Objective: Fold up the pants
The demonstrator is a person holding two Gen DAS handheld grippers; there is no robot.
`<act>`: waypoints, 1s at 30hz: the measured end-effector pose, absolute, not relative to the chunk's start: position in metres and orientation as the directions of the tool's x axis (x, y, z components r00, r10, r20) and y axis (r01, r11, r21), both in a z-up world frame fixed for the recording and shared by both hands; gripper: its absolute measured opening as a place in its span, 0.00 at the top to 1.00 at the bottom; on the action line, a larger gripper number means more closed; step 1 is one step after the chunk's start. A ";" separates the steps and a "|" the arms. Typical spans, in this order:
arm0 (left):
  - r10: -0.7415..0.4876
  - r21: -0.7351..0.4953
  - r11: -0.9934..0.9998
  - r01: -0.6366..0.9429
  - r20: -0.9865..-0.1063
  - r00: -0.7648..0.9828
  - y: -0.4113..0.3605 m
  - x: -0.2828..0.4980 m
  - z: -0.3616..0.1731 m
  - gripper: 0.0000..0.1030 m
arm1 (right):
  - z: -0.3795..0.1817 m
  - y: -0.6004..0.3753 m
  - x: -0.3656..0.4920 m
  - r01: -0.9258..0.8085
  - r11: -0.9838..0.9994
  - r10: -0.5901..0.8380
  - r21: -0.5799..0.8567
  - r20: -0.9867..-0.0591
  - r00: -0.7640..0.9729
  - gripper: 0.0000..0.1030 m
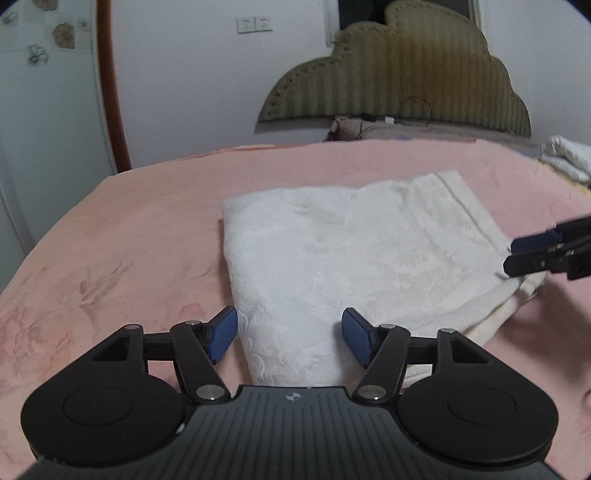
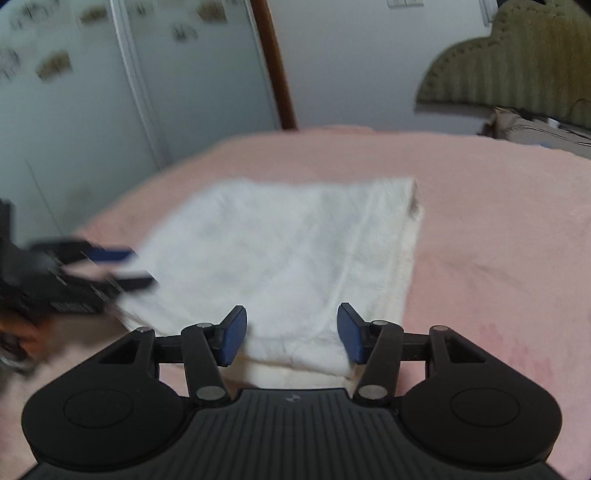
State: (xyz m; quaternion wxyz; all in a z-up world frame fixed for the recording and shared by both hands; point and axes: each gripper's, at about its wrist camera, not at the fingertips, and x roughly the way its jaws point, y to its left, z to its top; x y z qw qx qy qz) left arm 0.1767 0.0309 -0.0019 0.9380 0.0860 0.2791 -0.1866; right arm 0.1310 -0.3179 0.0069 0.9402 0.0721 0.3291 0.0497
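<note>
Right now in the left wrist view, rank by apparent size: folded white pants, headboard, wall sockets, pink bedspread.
1. Pink bedspread
2. Folded white pants
3. Headboard, which looks close to the pants but stands farther off, so this order is unsure
4. Wall sockets

- No words, numbers or brand names can be read in either view.
- The only sign is a small pale four-pointed emblem (image 1: pixel 291 397) on the ribbed black body of the left tongs (image 1: pixel 289 335), set at the middle of its front edge; it carries no letters.
- The same small emblem (image 2: pixel 293 398) sits at the same spot on the ribbed black body of the right tongs (image 2: pixel 291 334), blurred there and likewise without letters.
</note>
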 end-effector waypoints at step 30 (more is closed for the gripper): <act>-0.229 -0.030 0.964 0.266 -0.605 0.763 0.019 0.090 -0.011 0.16 | 0.020 -0.230 0.050 -0.030 0.984 0.122 0.174 -0.550 0.826 0.22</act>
